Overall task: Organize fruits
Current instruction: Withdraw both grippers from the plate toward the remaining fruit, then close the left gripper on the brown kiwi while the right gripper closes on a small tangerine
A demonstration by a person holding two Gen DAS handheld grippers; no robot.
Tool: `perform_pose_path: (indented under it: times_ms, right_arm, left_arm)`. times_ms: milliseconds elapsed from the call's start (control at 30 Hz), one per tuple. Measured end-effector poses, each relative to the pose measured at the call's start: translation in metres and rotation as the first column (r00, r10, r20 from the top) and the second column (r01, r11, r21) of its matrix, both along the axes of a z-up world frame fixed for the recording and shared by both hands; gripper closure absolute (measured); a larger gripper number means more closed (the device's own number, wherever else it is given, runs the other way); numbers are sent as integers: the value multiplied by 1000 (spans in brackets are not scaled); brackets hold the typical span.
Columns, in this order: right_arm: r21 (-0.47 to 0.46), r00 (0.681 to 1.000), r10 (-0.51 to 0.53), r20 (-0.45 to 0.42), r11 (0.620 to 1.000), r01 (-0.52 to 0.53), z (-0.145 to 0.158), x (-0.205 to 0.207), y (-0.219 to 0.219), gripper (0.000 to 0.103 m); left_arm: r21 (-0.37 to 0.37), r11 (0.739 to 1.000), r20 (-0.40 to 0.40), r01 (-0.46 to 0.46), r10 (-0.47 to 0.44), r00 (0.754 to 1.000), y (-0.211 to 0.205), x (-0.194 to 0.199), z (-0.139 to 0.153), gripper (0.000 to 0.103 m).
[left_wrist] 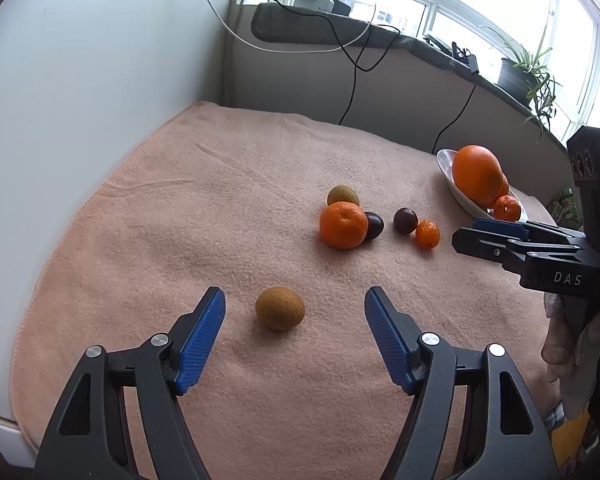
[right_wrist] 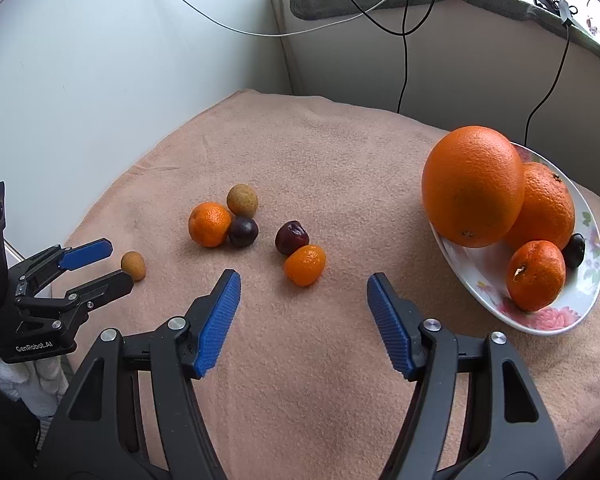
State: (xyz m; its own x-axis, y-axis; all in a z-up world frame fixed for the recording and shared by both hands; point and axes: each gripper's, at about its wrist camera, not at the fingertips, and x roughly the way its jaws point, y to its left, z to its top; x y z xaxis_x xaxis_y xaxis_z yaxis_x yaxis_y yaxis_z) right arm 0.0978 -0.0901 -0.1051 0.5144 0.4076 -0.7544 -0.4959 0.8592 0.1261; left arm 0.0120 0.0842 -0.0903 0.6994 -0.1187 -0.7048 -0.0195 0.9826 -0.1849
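Note:
My left gripper (left_wrist: 295, 306) is open, its blue pads either side of a brown kiwi-like fruit (left_wrist: 279, 307) on the pink towel; neither pad touches it. It also shows in the right wrist view (right_wrist: 133, 265) beside the left gripper (right_wrist: 116, 264). My right gripper (right_wrist: 304, 292) is open and empty, just short of a small mandarin (right_wrist: 305, 265) and a dark plum (right_wrist: 292, 237). Further left lie a mandarin (right_wrist: 209, 224), a second plum (right_wrist: 243, 231) and a second brown fruit (right_wrist: 242, 200). A flowered plate (right_wrist: 540, 316) at right holds a large orange (right_wrist: 473, 186), further oranges and a plum.
The pink towel (left_wrist: 180, 208) covers the table. A white wall (left_wrist: 80, 80) stands at left. Behind is a sill with cables (left_wrist: 352, 80) and a potted plant (left_wrist: 518, 74). The right gripper (left_wrist: 466, 236) reaches in from the right in the left wrist view.

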Motion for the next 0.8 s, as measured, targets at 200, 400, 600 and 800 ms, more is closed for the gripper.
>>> perform_pose_path:
  times_ms: [200,400,600,800]
  right_arm:
    - [-29,1000,6,-20,1000,-7,-9,8,7,46]
    - [-51,1000,4,-29,999,-6,-15,16,14,51]
    - [-81,999,6,-39,997,-9,-23,26,21,58]
    - [-110,1000,7,-30,994,-11,-26,30,26,64]
  left_arm:
    - [-14,1000,-15,-15,15,1000,9,6,-6,44]
    - [-25,1000,-40,-8,7,999,10,10,-14,55]
    - [-22,1000,-46,-11,10,999,12,11,-17,64]
    - [-17,1000,-44,-6,5,999,11,13,-18,73]
